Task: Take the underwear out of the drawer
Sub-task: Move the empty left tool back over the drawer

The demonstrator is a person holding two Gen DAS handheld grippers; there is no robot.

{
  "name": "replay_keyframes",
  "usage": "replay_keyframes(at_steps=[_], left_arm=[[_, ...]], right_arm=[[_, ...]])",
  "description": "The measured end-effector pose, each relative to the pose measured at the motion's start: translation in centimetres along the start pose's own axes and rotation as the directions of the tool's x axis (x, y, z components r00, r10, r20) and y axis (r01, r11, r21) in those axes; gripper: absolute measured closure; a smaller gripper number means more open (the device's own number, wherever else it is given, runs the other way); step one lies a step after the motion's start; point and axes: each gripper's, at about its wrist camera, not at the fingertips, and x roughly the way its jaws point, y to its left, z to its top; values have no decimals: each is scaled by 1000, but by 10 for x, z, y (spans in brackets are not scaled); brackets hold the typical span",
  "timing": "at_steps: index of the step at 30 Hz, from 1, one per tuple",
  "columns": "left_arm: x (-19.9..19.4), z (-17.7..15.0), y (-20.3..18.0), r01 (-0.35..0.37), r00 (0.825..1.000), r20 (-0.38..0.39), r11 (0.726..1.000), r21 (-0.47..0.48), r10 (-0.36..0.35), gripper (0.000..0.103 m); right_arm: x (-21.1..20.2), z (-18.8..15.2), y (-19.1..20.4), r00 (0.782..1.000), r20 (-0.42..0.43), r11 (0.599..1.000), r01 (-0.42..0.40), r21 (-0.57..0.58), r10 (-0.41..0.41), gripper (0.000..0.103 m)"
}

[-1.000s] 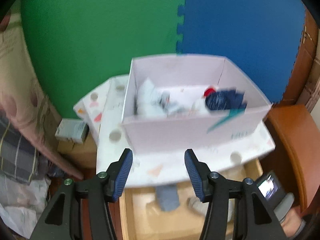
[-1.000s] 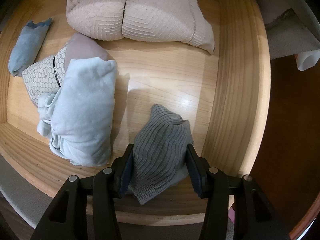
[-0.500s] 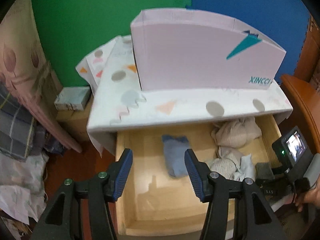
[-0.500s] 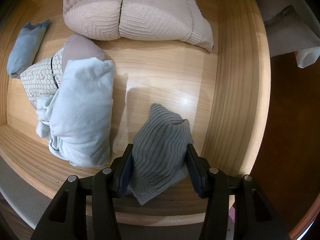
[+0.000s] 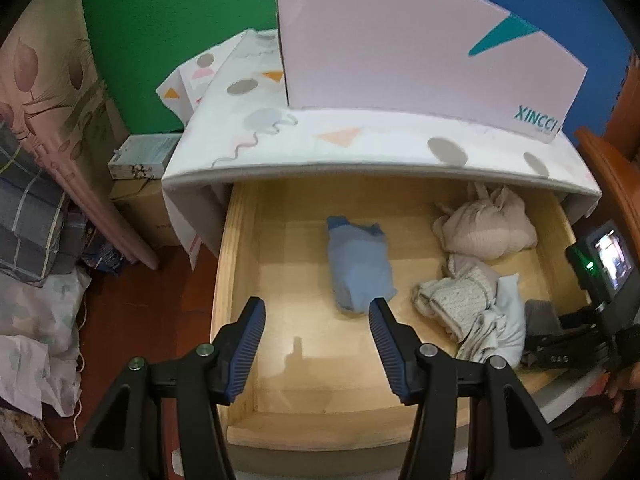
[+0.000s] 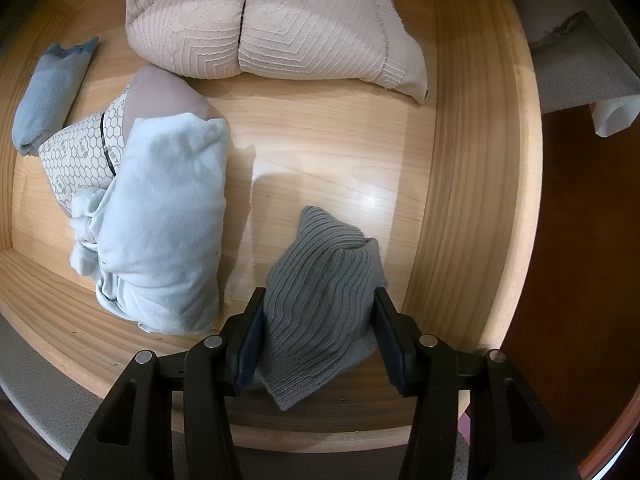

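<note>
The open wooden drawer [image 5: 236, 264] holds several folded garments. A blue rolled underwear [image 5: 358, 270] lies in its middle; my left gripper [image 5: 316, 320] is open and empty just in front of it. My right gripper [image 6: 318, 308] has its jaws on either side of a grey ribbed garment [image 6: 320, 304] at the drawer's front right, touching it. A pale blue roll [image 6: 164, 216], a patterned piece [image 6: 84, 152] and a beige bundle [image 6: 272, 20] lie nearby.
A pink box [image 5: 420, 48] stands on the patterned top [image 5: 340, 140] above the drawer. Piled cloth and a carton [image 5: 140, 156] are on the floor at left. A wooden chair edge [image 5: 612, 168] is at right.
My left gripper has swung down from the pink box's open top to the drawer and closer to the blue underwear. The right gripper has stayed around the grey garment.
</note>
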Motion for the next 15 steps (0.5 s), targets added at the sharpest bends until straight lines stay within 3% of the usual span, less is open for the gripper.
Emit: replay_keyframes(at_steps=[7, 15], left_arm=[[-10, -3, 11, -4, 997, 75, 997, -71, 9, 48], [-11, -5, 16, -37, 995, 87, 996, -81, 44, 48]], right_arm=[[-1, -1, -2, 1000, 7, 1000, -8, 0, 8, 55], [-5, -2, -9, 999, 31, 999, -37, 20, 37, 59]])
